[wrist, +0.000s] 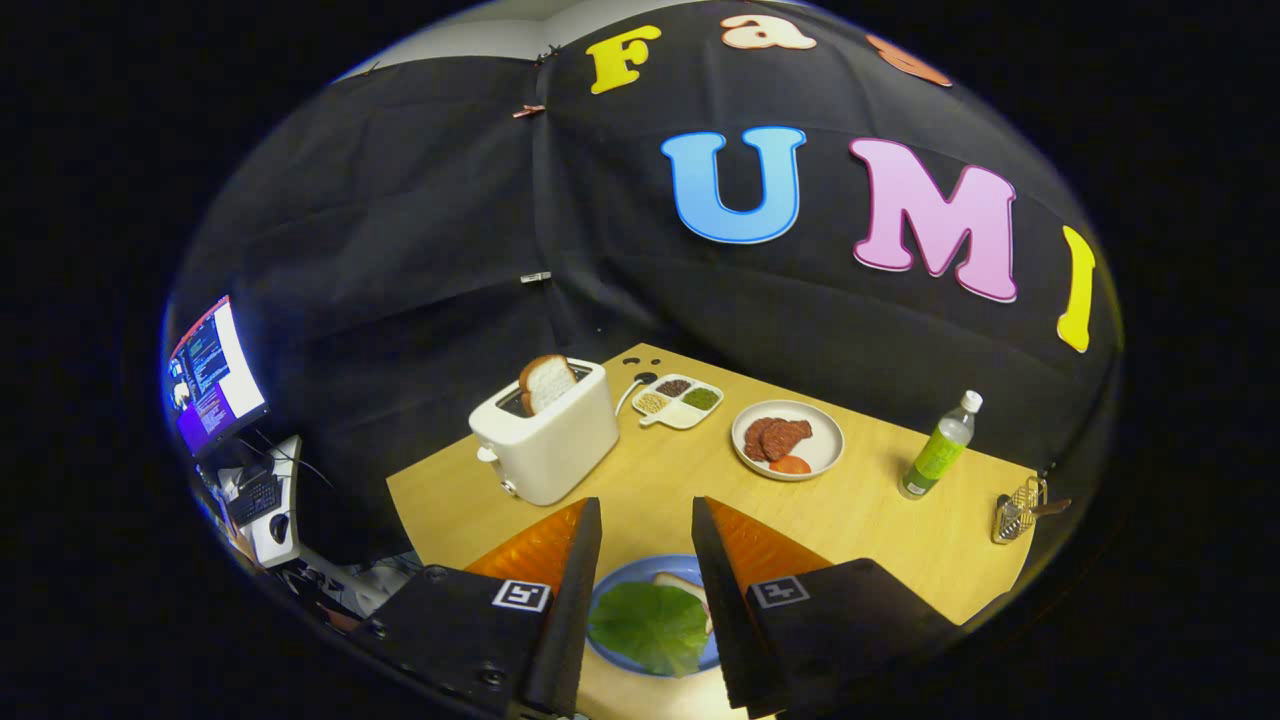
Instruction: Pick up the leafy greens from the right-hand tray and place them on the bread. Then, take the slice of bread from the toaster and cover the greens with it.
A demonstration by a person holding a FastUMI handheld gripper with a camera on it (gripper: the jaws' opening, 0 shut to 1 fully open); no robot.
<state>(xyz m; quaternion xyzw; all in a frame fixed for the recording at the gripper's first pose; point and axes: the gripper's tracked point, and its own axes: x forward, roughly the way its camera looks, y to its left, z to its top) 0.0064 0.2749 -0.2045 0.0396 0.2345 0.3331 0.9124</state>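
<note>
Greens: one broad flat leaf (648,628) lying on the bread (683,586) on the blue plate (615,590), seen in the gap between the fingers; a pale corner of bread shows past the leaf's far edge.
Table (880,520): bare wood between blue plate and toaster; far edges meet the booth wall.
Gripper (646,522): fingers spread apart, holding nothing, above the blue plate.
Toaster (548,432): beyond the blue plate, near the table's left edge; a bread slice (546,381) stands up out of its slot.
White plate (788,440): right of toaster, carries sliced meat.
Divided tray (678,400): between toaster and white plate, near the table's far corner.
Bottle (940,448): upright, right of white plate.
Wire holder (1018,510): at the table's right edge.
</note>
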